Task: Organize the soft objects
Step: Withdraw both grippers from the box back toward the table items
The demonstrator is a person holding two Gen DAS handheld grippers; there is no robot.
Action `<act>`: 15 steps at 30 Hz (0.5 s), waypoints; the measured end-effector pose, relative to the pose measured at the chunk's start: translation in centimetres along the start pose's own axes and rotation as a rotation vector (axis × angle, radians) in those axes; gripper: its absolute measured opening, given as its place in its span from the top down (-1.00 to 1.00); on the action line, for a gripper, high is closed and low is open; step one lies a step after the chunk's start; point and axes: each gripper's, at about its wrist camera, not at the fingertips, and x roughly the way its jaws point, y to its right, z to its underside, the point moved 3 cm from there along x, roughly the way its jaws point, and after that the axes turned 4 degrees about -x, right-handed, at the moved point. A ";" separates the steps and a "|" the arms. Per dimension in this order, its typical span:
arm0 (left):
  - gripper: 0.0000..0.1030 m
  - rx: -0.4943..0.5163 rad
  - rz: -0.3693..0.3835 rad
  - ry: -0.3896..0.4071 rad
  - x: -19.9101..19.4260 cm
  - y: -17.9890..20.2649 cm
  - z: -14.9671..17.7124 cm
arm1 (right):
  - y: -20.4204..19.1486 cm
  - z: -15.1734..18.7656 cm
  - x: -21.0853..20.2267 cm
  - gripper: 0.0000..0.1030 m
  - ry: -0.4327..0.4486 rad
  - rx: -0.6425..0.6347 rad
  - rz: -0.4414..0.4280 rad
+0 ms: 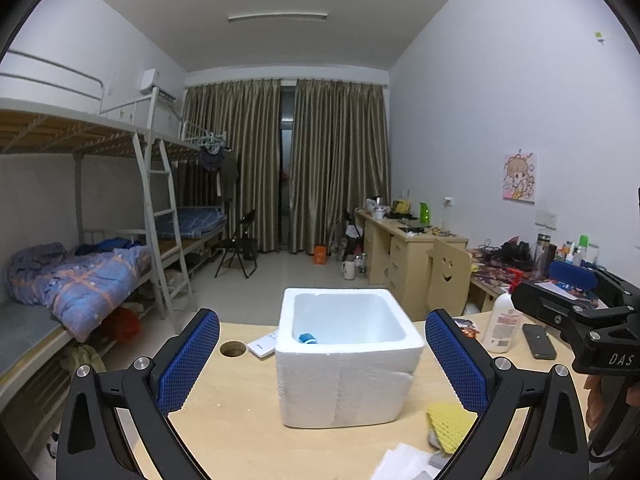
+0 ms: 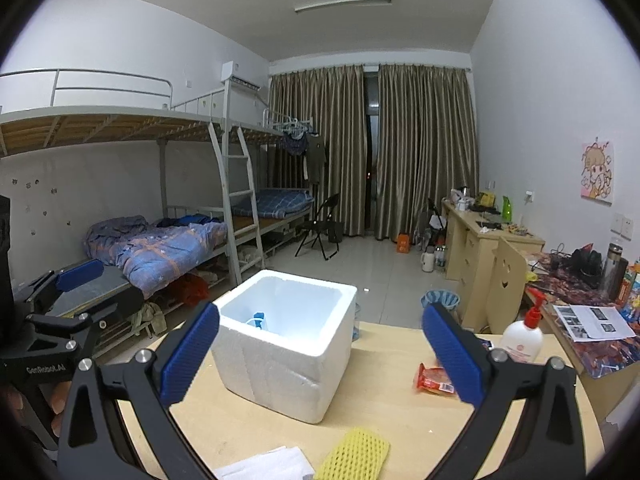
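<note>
A lotion bottle [image 1: 502,326] with a red pump is stood near the right edge of the wooden table [image 1: 240,420], with a dark phone [image 1: 539,341] laid just beside it. A red snack packet [image 2: 434,380] is seen nearby. Bunk beds [image 2: 160,184] are set along the left wall.

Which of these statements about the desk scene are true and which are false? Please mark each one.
1. Both grippers are open and hold nothing. True: the left gripper and the right gripper stand wide apart, empty.
2. The white foam box has its lid on. False: it is open at the top.
3. A blue item lies inside the box. True.
4. The yellow foam net is already in the box. False: it lies on the desk, in front of the box.
5. The lotion bottle has a red pump. True.
</note>
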 end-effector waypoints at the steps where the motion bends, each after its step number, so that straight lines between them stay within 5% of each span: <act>1: -1.00 0.005 0.003 0.006 -0.6 0.3 -0.1 | -0.2 0.1 -0.6 -0.99 0.008 -0.002 0.003; 15: -1.00 0.020 0.063 0.075 -7.4 2.9 0.3 | 0.6 2.1 -6.0 -1.00 0.080 0.032 0.020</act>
